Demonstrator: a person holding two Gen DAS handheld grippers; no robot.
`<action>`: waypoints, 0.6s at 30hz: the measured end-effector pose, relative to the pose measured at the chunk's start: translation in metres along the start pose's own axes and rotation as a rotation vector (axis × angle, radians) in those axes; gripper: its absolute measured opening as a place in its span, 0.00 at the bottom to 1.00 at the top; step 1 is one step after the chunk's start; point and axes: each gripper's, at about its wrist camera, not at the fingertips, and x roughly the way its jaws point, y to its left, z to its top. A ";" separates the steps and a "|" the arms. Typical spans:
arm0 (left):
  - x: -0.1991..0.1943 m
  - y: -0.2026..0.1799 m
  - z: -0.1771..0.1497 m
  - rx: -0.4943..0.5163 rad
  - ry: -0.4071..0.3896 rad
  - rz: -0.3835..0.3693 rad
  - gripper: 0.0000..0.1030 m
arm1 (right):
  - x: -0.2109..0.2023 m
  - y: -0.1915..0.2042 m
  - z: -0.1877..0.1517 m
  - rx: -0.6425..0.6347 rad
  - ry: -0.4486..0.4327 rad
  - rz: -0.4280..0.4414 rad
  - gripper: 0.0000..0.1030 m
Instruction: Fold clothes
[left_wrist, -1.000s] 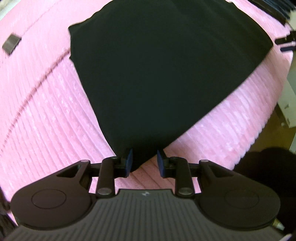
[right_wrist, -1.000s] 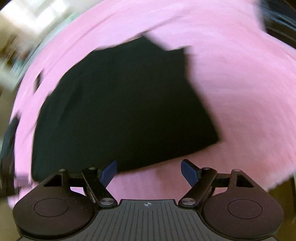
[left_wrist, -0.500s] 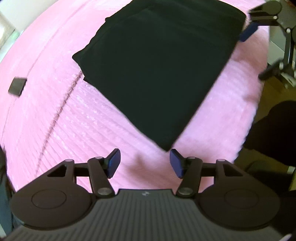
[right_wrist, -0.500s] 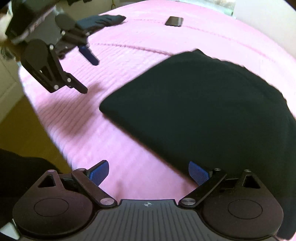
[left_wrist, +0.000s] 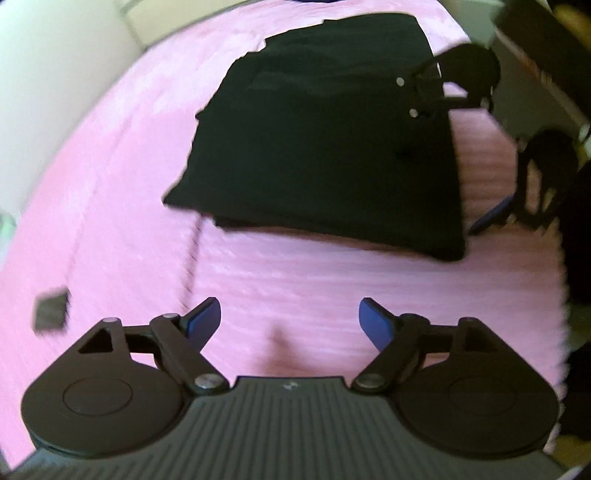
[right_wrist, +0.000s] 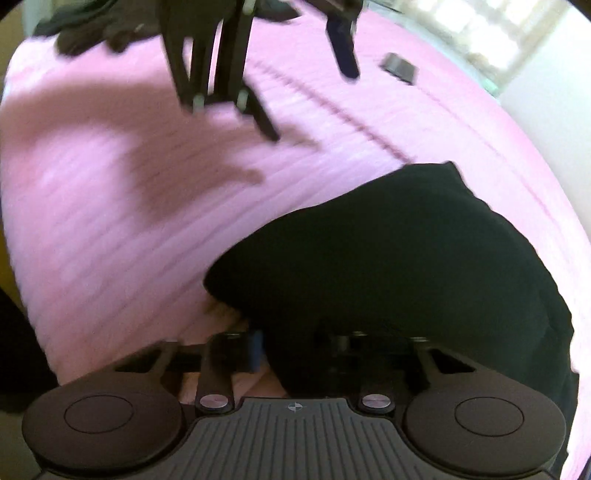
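The folded black cloth garment (left_wrist: 325, 147) lay flat on the ribbed pink bedspread (left_wrist: 332, 288), stacked in layers with a stepped edge along its near left side. The risk sat with the right tool (right_wrist: 295, 350): its fingers were down at the near edge of the garment, the blue pad (right_wrist: 255, 350) on one side just showing and the other lost under the black fabric. Whether they had actually pinched the cloth, I could not tell; the frame was smeared and the dark material hid the gap. If only the top layer was caught, a lift would likely peel the stack apart and undo the fold. A bite taken too low might drag the bedspread up with it.

The left tool (left_wrist: 290, 321) hung above bare bedspread, well short of the garment, jaws spread wide, blue pads (left_wrist: 375, 325) apart and touching nothing. Judging by that, it gave no support at the far corner, so a one-sided pull could skew the whole bundle. A small dark flat object (left_wrist: 51, 314) lay off to the left on the bedspread, well clear of the garment.
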 end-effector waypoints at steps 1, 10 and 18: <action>0.007 0.000 0.001 0.056 -0.011 0.019 0.79 | -0.008 -0.006 0.004 0.046 -0.006 0.002 0.15; 0.071 -0.002 0.001 0.654 -0.206 0.128 0.86 | -0.056 -0.028 0.012 0.198 -0.062 -0.004 0.13; 0.107 0.026 0.007 0.897 -0.311 0.014 0.66 | -0.065 -0.039 0.011 0.266 -0.085 0.013 0.12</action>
